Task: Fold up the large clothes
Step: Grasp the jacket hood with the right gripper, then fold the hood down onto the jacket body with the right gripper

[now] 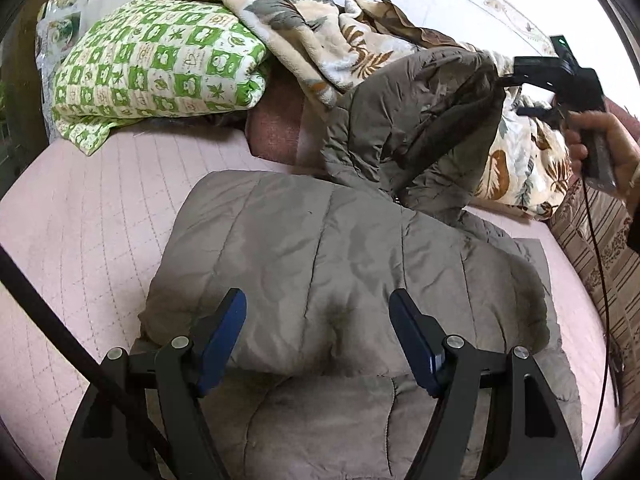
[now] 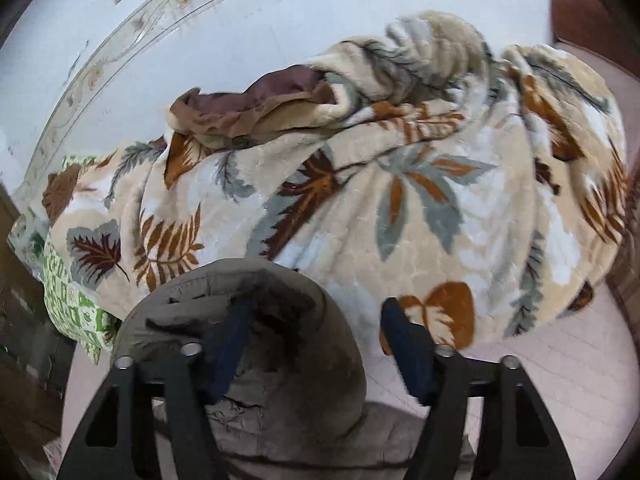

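A grey-brown quilted jacket (image 1: 320, 240) lies spread on the pink bed (image 1: 80, 220). My left gripper (image 1: 318, 300) hovers just over its body, jaws open, nothing between the blue pads. One sleeve (image 1: 432, 112) is lifted up to the right, its cuff hanging on my right gripper (image 1: 510, 94), which a hand (image 1: 608, 148) holds. In the right wrist view the cuff (image 2: 280, 400) is slipped over the left finger (image 2: 232, 340), which sits inside the opening. The right finger (image 2: 404, 344) stands clear of the cloth, so this gripper (image 2: 316, 308) is open.
A leaf-patterned fleece blanket (image 2: 400, 200) is heaped behind the sleeve, next to a green-and-white folded quilt (image 1: 160, 68). A striped cushion (image 1: 600, 240) lines the bed's right side. A black cable (image 1: 600, 280) hangs from the right gripper. A white wall stands behind.
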The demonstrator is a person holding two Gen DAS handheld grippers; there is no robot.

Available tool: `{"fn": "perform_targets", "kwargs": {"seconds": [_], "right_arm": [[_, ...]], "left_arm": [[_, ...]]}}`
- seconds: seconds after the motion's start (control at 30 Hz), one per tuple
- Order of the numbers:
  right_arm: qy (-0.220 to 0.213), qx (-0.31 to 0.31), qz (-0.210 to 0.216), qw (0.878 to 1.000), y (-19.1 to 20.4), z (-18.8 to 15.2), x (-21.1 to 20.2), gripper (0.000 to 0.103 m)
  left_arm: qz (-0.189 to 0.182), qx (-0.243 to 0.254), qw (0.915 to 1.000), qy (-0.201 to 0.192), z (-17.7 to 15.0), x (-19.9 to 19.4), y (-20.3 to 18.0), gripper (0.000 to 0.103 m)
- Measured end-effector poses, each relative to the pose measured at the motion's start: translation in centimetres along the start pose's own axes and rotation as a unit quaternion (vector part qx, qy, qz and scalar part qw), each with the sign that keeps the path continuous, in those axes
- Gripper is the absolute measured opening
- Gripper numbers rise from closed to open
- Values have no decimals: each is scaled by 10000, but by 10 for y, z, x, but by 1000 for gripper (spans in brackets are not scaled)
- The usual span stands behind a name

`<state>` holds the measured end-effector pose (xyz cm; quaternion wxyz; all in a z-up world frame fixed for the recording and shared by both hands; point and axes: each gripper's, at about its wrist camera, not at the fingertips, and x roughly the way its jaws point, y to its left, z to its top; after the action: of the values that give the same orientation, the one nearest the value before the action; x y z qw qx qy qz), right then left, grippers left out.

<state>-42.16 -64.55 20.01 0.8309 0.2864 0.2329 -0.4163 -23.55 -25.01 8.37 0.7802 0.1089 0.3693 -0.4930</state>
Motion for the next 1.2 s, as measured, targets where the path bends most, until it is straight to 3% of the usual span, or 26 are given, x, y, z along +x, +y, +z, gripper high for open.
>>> {"fn": "perform_targets", "kwargs": {"seconds": [0.03,0.1,0.13,0.17,0.33,0.57,0.8,1.07,1.2], "right_arm": [[-18,-86,-44,10000,2,1,4,46],[-23,-261,-91,9996,9,2,11,30],[-31,-345,-174,9992,12,0,14,16],[-76,-414,-231,9988,14,-2,13,11],[-505,-813,-365,9947,24,-25,-17,8],[-797,-1024,-216,9913,33,-62,-73,7],[-778,-1216,112,9895,48,-99,-119,7],[-681,-1540,271,9853,51,-182,-150,7],[-457,-1519,362,9867,46,-224,-149,7]], "left_arm": [[-2,15,10000,0,0,1,-1,73],[-21,60,10000,32,0,5,-3,73],[-16,79,10000,57,0,7,-4,73],[-17,93,9999,71,0,8,-3,73],[-127,-29,9999,73,3,7,1,73],[-385,-231,9989,108,5,-3,-4,73],[-399,-299,9988,-21,11,-18,-7,73],[-656,-591,9961,-5,13,-21,2,73],[-720,-607,9953,-204,16,-29,-1,73]]}}
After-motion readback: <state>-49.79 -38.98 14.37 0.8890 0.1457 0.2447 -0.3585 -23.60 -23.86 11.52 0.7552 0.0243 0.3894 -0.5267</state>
